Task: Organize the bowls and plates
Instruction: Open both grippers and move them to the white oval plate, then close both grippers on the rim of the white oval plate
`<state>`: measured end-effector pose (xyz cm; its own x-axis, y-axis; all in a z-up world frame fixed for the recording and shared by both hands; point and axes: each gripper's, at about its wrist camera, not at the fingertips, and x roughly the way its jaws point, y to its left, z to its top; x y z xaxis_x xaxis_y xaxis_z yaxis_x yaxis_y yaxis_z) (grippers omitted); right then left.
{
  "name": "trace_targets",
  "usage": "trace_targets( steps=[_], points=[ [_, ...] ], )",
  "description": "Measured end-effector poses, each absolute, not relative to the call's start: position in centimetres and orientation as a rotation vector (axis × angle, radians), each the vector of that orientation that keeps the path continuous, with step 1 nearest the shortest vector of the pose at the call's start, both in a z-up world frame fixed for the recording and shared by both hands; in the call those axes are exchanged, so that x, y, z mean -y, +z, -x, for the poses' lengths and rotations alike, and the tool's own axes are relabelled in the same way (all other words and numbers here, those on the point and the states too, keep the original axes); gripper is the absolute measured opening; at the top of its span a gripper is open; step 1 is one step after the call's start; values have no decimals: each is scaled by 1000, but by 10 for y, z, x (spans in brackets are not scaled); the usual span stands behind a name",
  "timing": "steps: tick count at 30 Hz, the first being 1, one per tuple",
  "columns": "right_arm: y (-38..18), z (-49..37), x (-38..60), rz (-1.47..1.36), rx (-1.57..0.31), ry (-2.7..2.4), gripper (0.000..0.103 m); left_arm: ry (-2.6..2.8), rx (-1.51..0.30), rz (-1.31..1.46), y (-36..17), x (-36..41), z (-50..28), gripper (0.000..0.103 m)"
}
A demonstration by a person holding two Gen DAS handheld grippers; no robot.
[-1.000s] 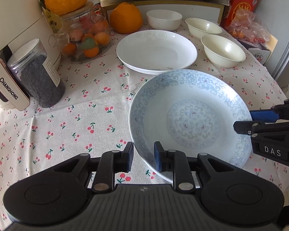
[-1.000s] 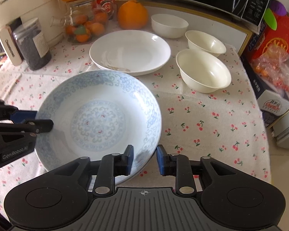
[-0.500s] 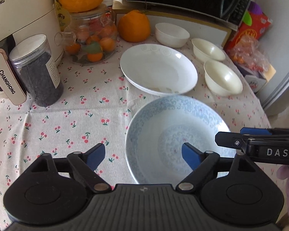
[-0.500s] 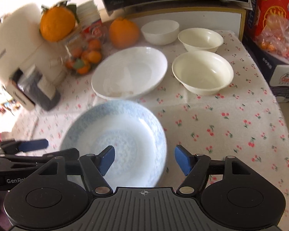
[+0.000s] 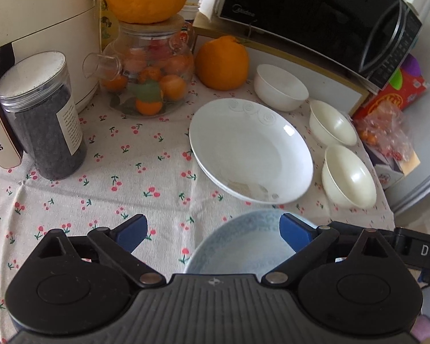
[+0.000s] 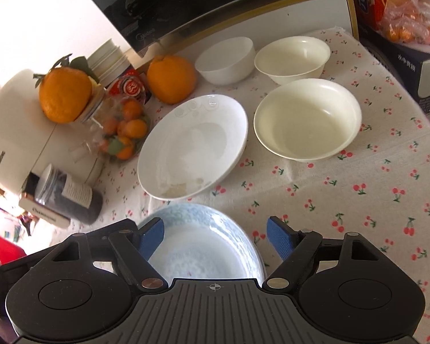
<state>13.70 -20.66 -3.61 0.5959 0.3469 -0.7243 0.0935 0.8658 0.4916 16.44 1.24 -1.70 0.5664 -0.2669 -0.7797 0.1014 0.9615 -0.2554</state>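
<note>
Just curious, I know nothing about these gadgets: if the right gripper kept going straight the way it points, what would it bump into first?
Probably the blue patterned plate lying between the open right gripper fingers; the white plate sits farther off, though depth is uncertain.

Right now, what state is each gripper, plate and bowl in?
left gripper: open, jaws just widened, holding nothing
right gripper: open, jaws just widened, holding nothing
blue patterned plate: released, flat on the tablecloth
white plate: upright, crumbs near its front rim
three bowls: upright, empty, unstacked
</note>
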Motion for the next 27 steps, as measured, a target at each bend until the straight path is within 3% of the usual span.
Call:
trace_targets(
  steps=[12, 21, 27],
  points=[
    [-67, -177, 220, -684, -946, 137, 80, -203, -926, 418, -34, -28, -205, 95],
    [-86, -196, 225, -830, -909, 99, 80, -223, -882, 553, -45, -35, -219, 77],
    [-90, -201, 229, -890, -862, 74, 80, -220, -890, 580, -52, -33, -220, 53]
  ],
)
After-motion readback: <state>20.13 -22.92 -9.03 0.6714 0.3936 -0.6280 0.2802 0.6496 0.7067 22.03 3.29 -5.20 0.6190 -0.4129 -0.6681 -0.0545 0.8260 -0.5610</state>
